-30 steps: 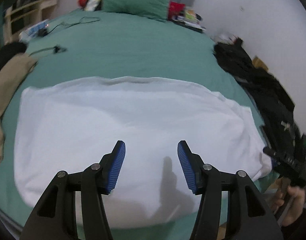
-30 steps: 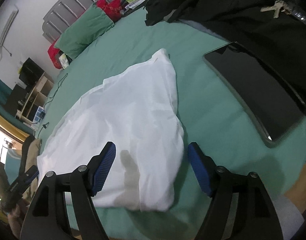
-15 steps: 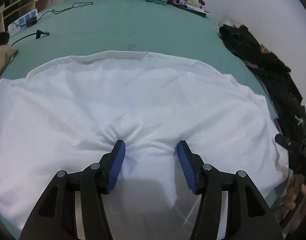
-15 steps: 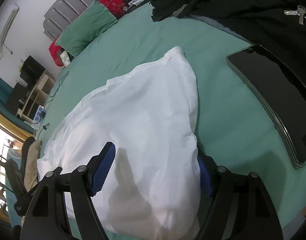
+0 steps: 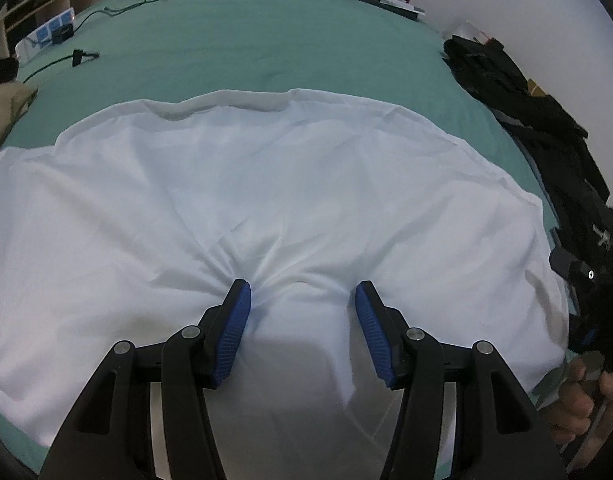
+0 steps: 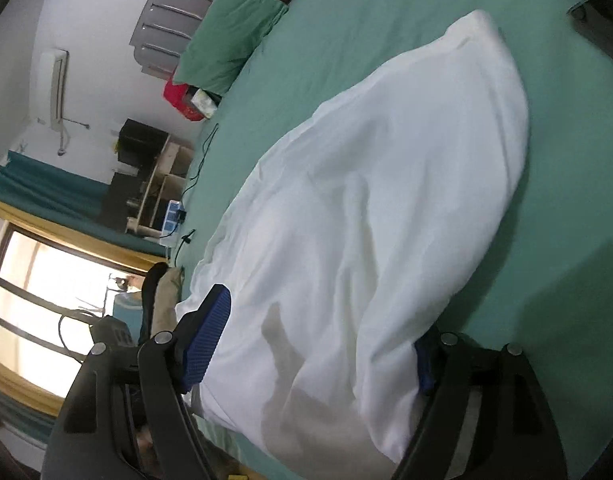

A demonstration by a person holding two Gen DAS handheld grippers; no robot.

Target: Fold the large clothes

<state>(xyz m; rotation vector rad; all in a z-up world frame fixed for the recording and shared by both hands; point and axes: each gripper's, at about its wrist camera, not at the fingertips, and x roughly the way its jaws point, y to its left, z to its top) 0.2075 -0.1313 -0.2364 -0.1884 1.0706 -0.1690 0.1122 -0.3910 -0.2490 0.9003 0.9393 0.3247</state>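
Early in the fold, by the look of it. White garment (image 5: 290, 200) spread wide across the near half of the bed (image 5: 246, 48), reaching close to the near edge and out toward both side edges; upper hem lying roughly straight, surface rumpled, no tidy stack yet. Whether already doubled once: cannot tell.

Left gripper (image 5: 302, 308) pressed down into the cloth near the near edge, jaws spread wide, both blue pads dug into the fabric so that creases fan outward from the tips; nothing pinched between them yet. Right gripper (image 6: 326, 340) down at the garment's right-hand end, near the bed's near right corner, jaws likewise wide apart, straddling a bunched mound of cloth that hides most of the right pad; no clamp on it yet.

Left to do, as a judgement: closing on the near edge at both ends, carrying it over, smoothing, then further folds.

Soft mattress under a green sheet, likely to give and drag under the cloth. Green pillow (image 6: 226, 32) at the head end before a slatted headboard (image 6: 166, 20). Dark clothes (image 5: 538, 120) heaped along the right edge, a black cable (image 5: 82, 56) toward the far left corner, a tan cloth (image 5: 2, 112) at the left edge. Shelving (image 6: 158, 184), teal curtain (image 6: 46, 192) and bright window (image 6: 30, 304) beyond.
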